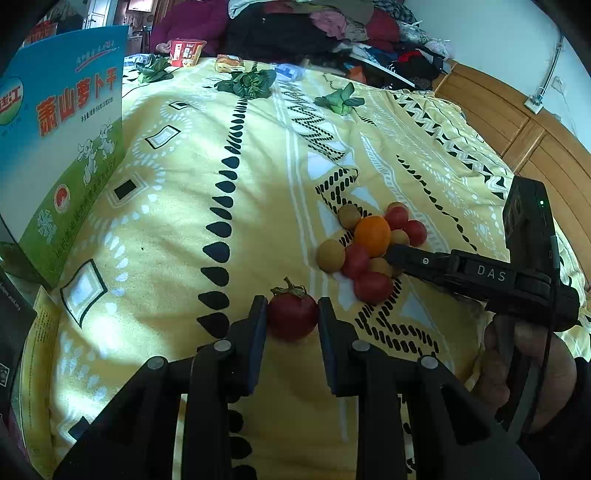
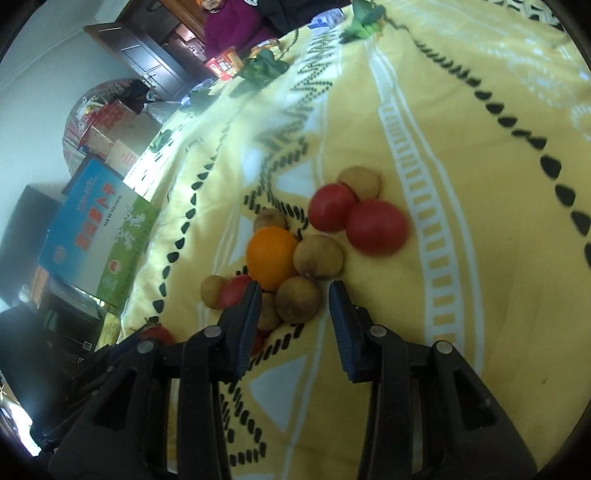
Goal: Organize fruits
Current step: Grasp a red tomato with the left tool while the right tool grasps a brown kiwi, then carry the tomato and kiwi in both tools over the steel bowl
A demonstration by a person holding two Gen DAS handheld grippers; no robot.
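Note:
My left gripper (image 1: 293,314) is shut on a red tomato (image 1: 293,317) with a green stalk; both pads touch its sides just above the yellow patterned bedspread (image 1: 258,184). To its right lies a pile of fruit: an orange (image 1: 372,236) (image 2: 272,256), red tomatoes (image 2: 376,227) and small brown fruits (image 2: 318,255). My right gripper (image 2: 295,314) (image 1: 393,260) reaches into that pile from the right. A brown fruit (image 2: 297,300) sits at its fingertips with a gap on the right side, so the pads do not press it.
A blue and green carton (image 1: 62,147) (image 2: 99,236) stands at the bed's left edge. Leafy greens (image 1: 249,83) and snack packs (image 1: 186,51) lie at the far end, where a person in purple (image 1: 188,22) sits. Clothes (image 1: 332,29) are heaped behind; a wooden headboard (image 1: 517,129) runs along the right.

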